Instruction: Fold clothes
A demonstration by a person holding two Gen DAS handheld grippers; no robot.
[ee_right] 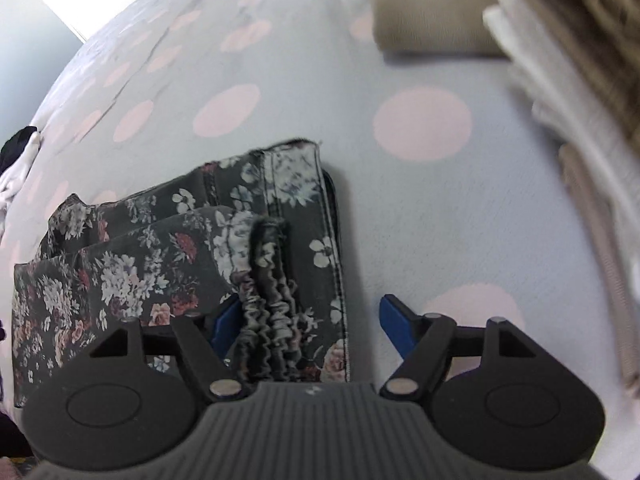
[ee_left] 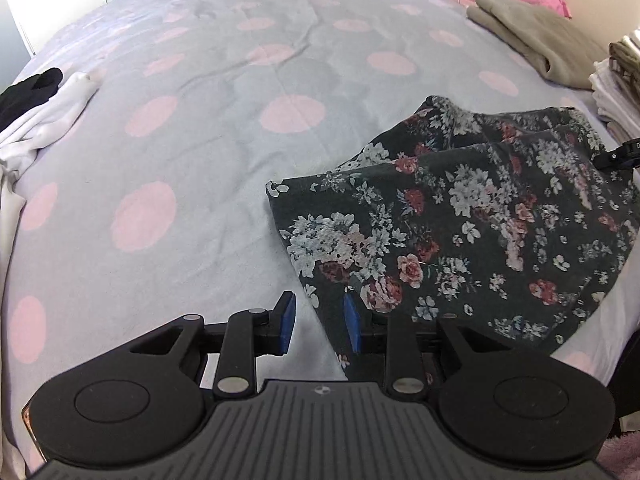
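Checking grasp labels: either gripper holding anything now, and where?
Nothing held. Left gripper and right gripper both stand open over the floral garment's edge.

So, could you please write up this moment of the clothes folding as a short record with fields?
surface: bed cover, grey with pink dots
garment in work: floral garment, dark, folded, lying on the cover
left claw: open, at the garment's near edge, pads not pressing it
right claw: open wide, over the ruched waistband, not gripping
folded already: olive garment; a stack of pale clothes at the right
unfolded: white garment and black garment at the left
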